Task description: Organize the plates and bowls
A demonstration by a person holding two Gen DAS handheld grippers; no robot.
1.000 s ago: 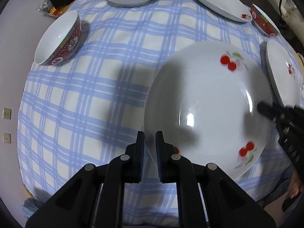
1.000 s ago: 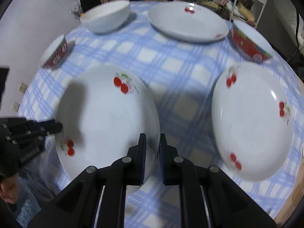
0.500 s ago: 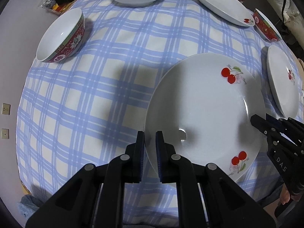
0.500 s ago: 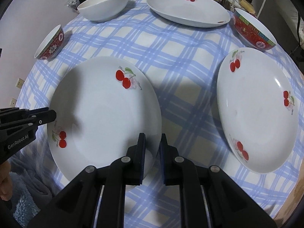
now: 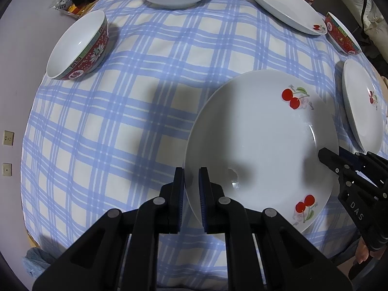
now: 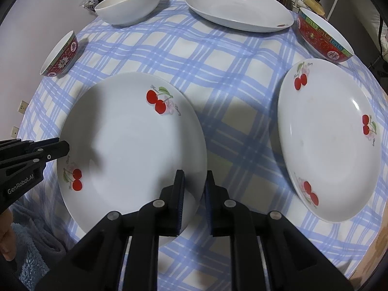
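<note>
Left wrist view: both grippers, left gripper (image 5: 191,181) and right gripper (image 6: 194,185), clench opposite rims of the cherry plate (image 6: 131,145); next, likely carry it onto the neighbouring plate (image 6: 329,143)

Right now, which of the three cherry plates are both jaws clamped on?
The nearest cherry plate, gripped at opposite rims; the right-hand plate and far plate lie untouched.

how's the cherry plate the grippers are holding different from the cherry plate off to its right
The held plate has both grippers on its rim, the left gripper and the right gripper at opposite edges; the other plate is ungripped. The held plate shows two cherry sprigs, the other three. Both are white, round and shallow.
</note>
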